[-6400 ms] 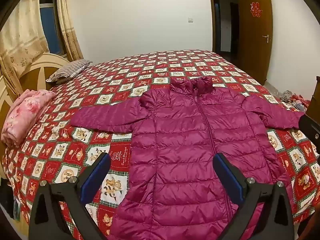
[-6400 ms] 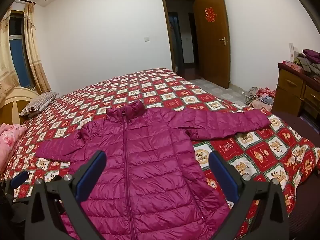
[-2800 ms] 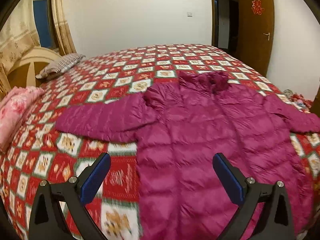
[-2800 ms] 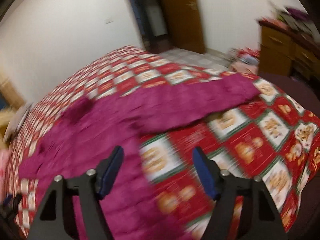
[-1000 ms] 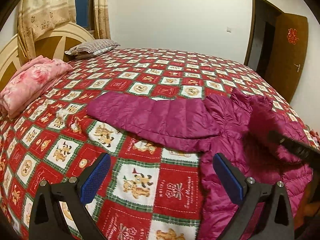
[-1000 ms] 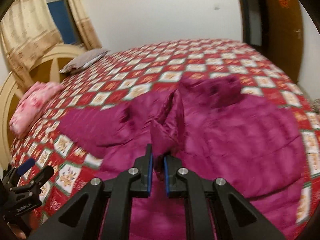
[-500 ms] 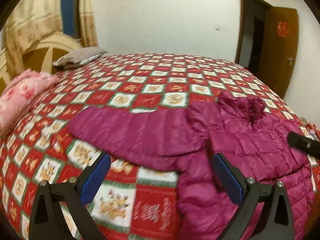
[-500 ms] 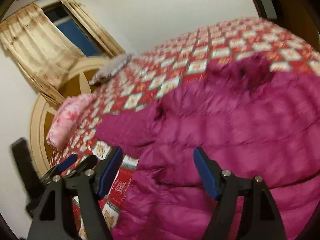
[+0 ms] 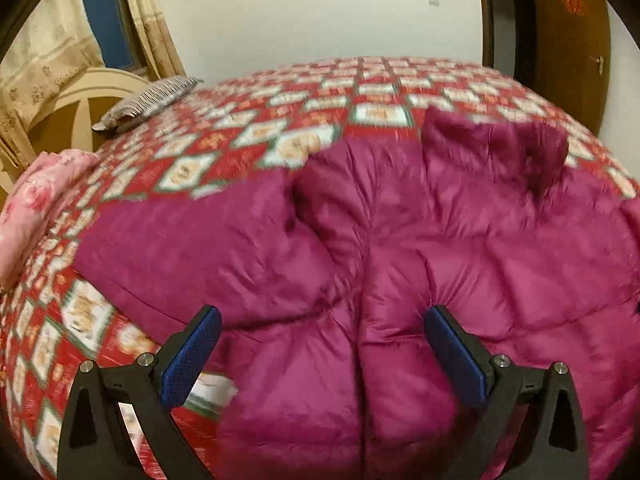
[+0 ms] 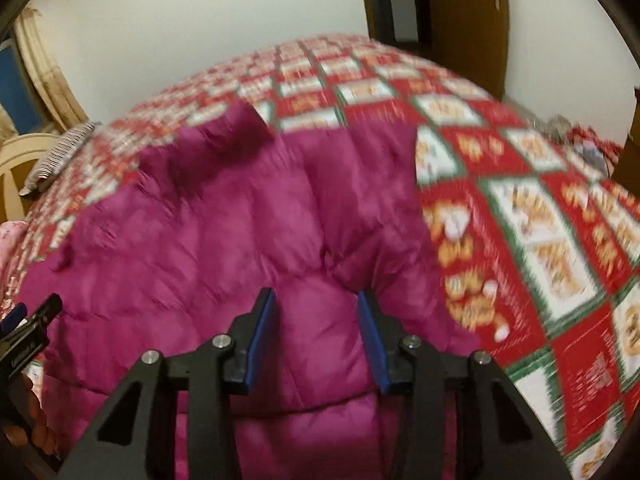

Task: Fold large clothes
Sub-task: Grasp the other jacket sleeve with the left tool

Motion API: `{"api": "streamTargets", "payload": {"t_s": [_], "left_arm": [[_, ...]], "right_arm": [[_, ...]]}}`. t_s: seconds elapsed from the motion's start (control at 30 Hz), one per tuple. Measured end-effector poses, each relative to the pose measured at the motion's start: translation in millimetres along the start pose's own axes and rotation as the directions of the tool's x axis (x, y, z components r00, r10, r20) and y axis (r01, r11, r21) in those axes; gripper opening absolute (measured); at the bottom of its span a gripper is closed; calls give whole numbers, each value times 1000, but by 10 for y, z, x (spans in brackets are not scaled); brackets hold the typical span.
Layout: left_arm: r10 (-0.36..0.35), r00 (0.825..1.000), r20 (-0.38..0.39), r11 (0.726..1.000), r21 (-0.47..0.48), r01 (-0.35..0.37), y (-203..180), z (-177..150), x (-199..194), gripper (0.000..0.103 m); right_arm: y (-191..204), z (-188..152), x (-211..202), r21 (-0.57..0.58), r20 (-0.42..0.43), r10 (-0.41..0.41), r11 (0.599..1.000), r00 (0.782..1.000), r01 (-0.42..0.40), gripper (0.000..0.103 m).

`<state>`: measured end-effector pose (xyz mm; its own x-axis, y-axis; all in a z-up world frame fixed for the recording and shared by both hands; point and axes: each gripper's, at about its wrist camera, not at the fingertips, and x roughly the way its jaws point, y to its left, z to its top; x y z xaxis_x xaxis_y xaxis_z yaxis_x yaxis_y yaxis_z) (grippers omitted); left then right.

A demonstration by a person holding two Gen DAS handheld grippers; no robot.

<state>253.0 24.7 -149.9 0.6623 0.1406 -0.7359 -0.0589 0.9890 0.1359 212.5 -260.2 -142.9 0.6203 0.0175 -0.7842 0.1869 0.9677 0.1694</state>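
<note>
jacket [image 9: 420,248]: magenta puffer, lay flat on the bed [image 9: 280,120], spread over the near half of the quilt.
jacket axis: long axis ran from me toward the far wall; collar [image 9: 492,148] pointed away, hem end toward me and out of frame at the bottom.
collar: stood up a bit, bunched, at the far end of the body; blurred in both views.
left sleeve [image 9: 192,240]: stuck out sideways to the left, across the long axis, flat on the quilt, its cuff end toward the pink bundle [image 9: 36,200].
right side: in my right view the jacket's right edge was a straight fold line against bare quilt; a puffed layer lay over the body there. Couldn't tell for sure it was the sleeve.
left claw [image 9: 320,344]: jaws wide apart, nothing gripped; it hung over the jacket near where the left sleeve joins the body. Contact with the fabric unclear, too blurred.
right claw [image 10: 316,332]: jaws partway apart and closing; a puffed ridge of jacket sat between the blue pads [image 10: 262,336]. Couldn't tell if the pads pressed it.
pillow [image 9: 148,100]: striped, far left by the headboard [image 9: 80,96], well apart from the jacket.
pink bundle: left edge of the bed, apart from the sleeve.
door [image 9: 572,40]: brown, far right, behind the bed.
sharpness: both views motion-blurred, quilt pattern smeared.
</note>
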Motion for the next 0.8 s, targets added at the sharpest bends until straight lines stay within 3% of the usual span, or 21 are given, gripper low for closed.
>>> {"api": "streamTargets", "payload": {"t_s": [0.17,0.3,0.37,0.47,0.57,0.63,0.7,0.77,0.8], "left_arm": [[-75,997,-31,996,-47,74,92,12,53,102],[-94,994,58,977,-188,103,583,78,-210,102],[-66,993,98,955,-283,92,982,114,-318,102],[46,997,66,906,-422,-14,1607,169,-261,102],[110,993,-44,828,-548,-116,2163,157,28,102],[115,987,-115,763,-626,-162,2438,114,285,102],[102,984,-145,721,-671,-174,2575,79,470,102],[72,985,-156,695,-701,-161,2632,56,634,102],[70,987,-141,699,-699,-150,2616,51,678,102]], "right_arm": [[119,-67,19,-69,58,-47,996,997,51,47],[189,-98,6,-114,70,-51,992,996,59,66],[181,-126,21,-127,85,-49,990,995,59,82],[177,-143,-15,-128,114,-42,990,993,57,92],[170,-159,-30,-121,124,-46,991,991,61,93],[178,-157,-23,-123,121,-53,990,991,68,93],[191,-149,-4,-130,115,-62,989,991,77,93],[213,-161,6,-136,110,-72,987,991,87,93],[219,-165,12,-139,107,-75,986,991,89,94]]}}
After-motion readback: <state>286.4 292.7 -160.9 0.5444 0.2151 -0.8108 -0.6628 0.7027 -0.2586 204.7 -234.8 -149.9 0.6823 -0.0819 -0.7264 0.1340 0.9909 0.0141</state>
